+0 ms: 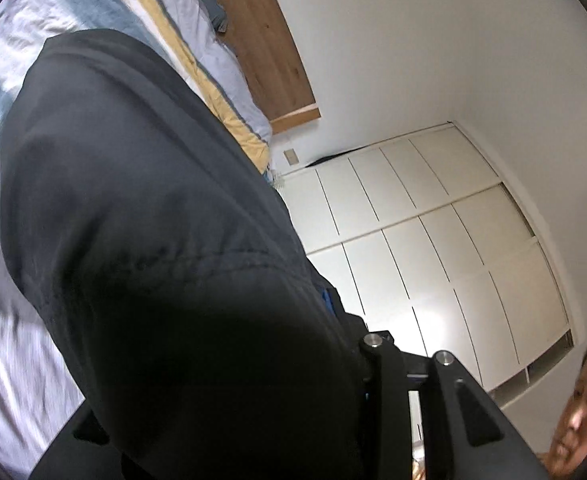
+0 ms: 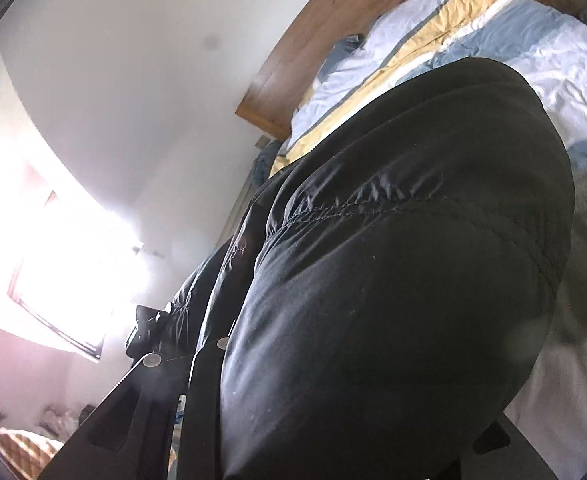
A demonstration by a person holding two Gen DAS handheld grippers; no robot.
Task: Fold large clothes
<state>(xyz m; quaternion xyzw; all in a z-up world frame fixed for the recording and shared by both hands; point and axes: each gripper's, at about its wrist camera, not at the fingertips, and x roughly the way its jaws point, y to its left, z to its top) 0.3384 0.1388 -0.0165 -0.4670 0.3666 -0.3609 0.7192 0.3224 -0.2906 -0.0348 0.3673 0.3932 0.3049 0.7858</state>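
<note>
Dark jacket (image 1: 153, 240) hides both tongs' tips.

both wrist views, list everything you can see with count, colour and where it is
jacket: one, black, padded, draped over both claws, above the bed
bed cover: one, striped pale blue, yellow and white, spread on the bed behind the jacket
headboard: one, brown wood, against the white wall at the bed's head
wardrobe: one, white panelled doors, past the bed in the left wrist view
window: one, glaring bright, on the wall in the right wrist view
patterned cloth: one, orange and white, bottom corner of the right wrist view
person's face: one, at the edge of the left wrist view
left claw: one, black, shut on the jacket
right claw: one, black, shut on the jacket
</note>
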